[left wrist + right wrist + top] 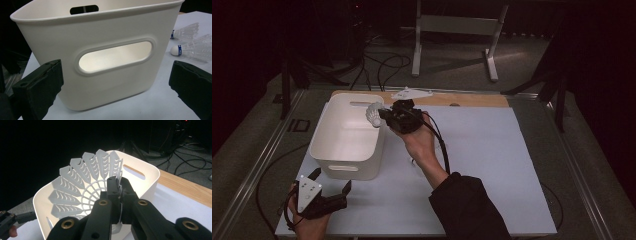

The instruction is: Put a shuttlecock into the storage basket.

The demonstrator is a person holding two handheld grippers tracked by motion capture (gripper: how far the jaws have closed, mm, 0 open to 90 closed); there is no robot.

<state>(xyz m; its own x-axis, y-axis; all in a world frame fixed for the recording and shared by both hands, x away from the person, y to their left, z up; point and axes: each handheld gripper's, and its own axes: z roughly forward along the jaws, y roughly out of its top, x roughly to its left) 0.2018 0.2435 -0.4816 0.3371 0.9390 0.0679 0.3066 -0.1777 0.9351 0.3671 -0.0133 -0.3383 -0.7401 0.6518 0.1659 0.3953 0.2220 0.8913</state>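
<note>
Shuttlecock (374,115) work shows at the white bin (343,150), the biggest thing on the counter (492,165), standing toward its left edge with an oval handle slot in the near wall. A pale sheet covers the counter, and a strip of bare wood shows along the far edge. The right tool (384,116) is held above the bin's far right corner, its jaws closed on the edge of the white shuttlecock's skirt, so the shuttlecock hangs over the bin's rim with its fanned vanes spread toward the bin's inside. The left tool (332,182) rests at the near left corner of the counter, just in front of the bin, with its jaws spread wide and nothing between them. Two more shuttlecocks (192,45) lie on the sheet beside the bin's right wall, close together.
</note>
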